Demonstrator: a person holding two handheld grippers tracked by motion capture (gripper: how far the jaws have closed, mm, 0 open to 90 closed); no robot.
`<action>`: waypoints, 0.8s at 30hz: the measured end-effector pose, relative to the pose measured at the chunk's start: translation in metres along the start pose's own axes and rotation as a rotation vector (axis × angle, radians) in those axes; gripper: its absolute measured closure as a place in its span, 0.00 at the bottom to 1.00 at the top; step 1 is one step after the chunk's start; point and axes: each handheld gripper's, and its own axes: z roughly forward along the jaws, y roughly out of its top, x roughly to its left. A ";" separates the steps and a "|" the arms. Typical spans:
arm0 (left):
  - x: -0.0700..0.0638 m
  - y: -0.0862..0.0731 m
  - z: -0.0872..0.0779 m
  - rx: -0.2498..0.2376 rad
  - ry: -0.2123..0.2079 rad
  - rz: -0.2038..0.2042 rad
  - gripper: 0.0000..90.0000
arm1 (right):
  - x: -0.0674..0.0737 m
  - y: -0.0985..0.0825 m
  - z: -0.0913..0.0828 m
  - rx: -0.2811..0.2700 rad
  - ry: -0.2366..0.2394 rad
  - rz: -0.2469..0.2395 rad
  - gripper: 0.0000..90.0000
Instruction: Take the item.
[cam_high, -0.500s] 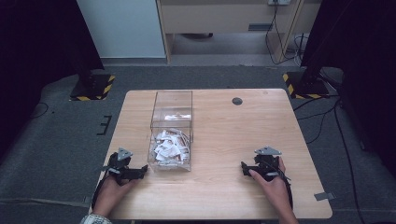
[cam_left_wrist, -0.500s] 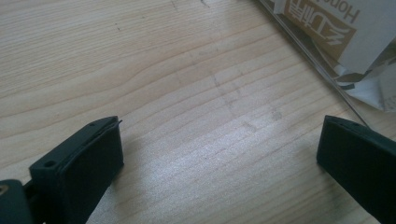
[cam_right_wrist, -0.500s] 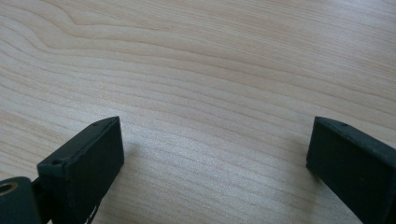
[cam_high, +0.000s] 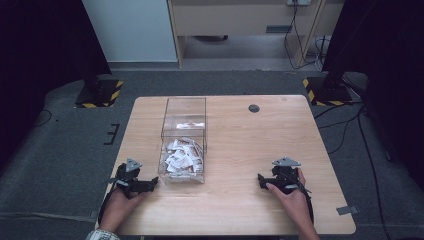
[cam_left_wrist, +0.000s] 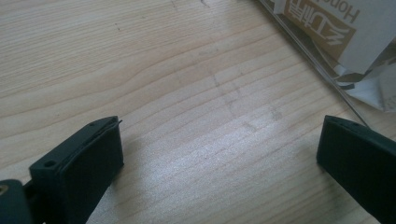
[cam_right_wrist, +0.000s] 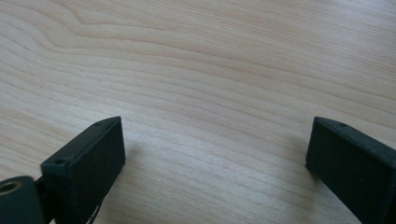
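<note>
A clear plastic box (cam_high: 184, 137) stands on the wooden table (cam_high: 240, 145), left of centre, with several white and brown sachets (cam_high: 182, 157) piled in its near end. My left gripper (cam_high: 150, 184) rests low on the table just left of the box's near corner, jaws wide apart over bare wood (cam_left_wrist: 219, 135). The box's wall and a printed sachet (cam_left_wrist: 336, 32) show at the upper right of the left gripper view. My right gripper (cam_high: 261, 180) sits near the table's front right, open, with only wood grain between its jaws (cam_right_wrist: 215, 135).
A small dark round disc (cam_high: 254, 108) lies near the table's far edge. Grey carpet surrounds the table, with black stands on yellow-striped bases (cam_high: 97, 95) at both far corners and cables (cam_high: 350, 125) trailing on the right.
</note>
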 end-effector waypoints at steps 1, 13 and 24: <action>0.000 0.000 0.000 0.000 0.000 0.000 0.00 | 0.001 0.000 0.000 0.004 0.004 0.002 0.08; 0.000 0.000 0.000 -0.001 -0.001 0.000 0.00 | 0.015 0.013 -0.011 0.003 0.039 -0.037 0.14; 0.000 0.000 0.000 0.000 0.000 0.000 0.00 | 0.024 0.031 -0.013 0.024 0.066 -0.079 0.23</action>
